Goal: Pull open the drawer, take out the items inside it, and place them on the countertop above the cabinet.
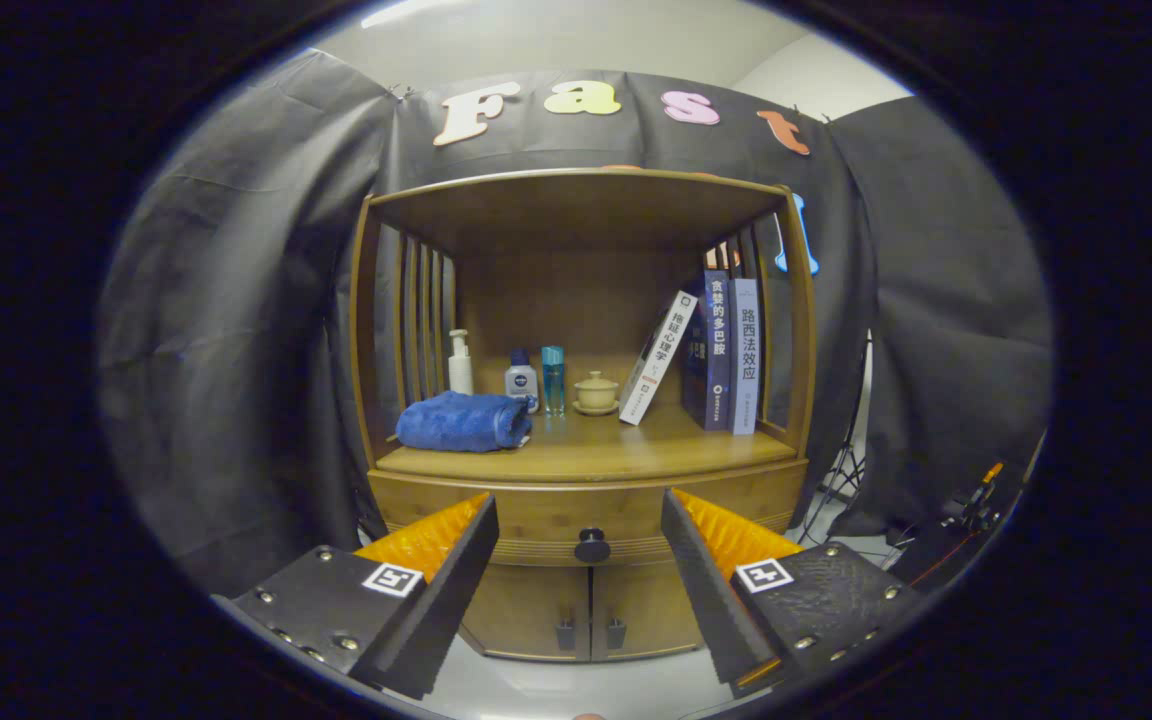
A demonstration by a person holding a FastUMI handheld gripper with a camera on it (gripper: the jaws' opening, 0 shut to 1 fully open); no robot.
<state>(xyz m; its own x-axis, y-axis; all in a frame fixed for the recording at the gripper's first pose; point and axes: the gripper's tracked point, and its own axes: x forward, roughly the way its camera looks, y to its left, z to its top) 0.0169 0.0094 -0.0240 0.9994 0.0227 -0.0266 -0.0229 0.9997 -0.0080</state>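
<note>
A wooden cabinet (586,455) stands ahead against the booth wall. Its drawer (591,515) is closed, with a dark round knob (592,545) on its front. My gripper (581,520) is open, and the knob sits between the two fingers, some way beyond their tips. The countertop (636,445) above the drawer is a shelf under a wooden roof. On it lie a folded blue towel (463,421), a white pump bottle (460,363), two small bottles (536,382), a small lidded cup (596,392) and several books (716,350). The drawer's inside is hidden.
Two small cabinet doors (586,610) with dark handles sit below the drawer. A tripod and cables (851,465) stand right of the cabinet, with dark equipment (966,520) further right. Bare countertop lies between the towel and the books.
</note>
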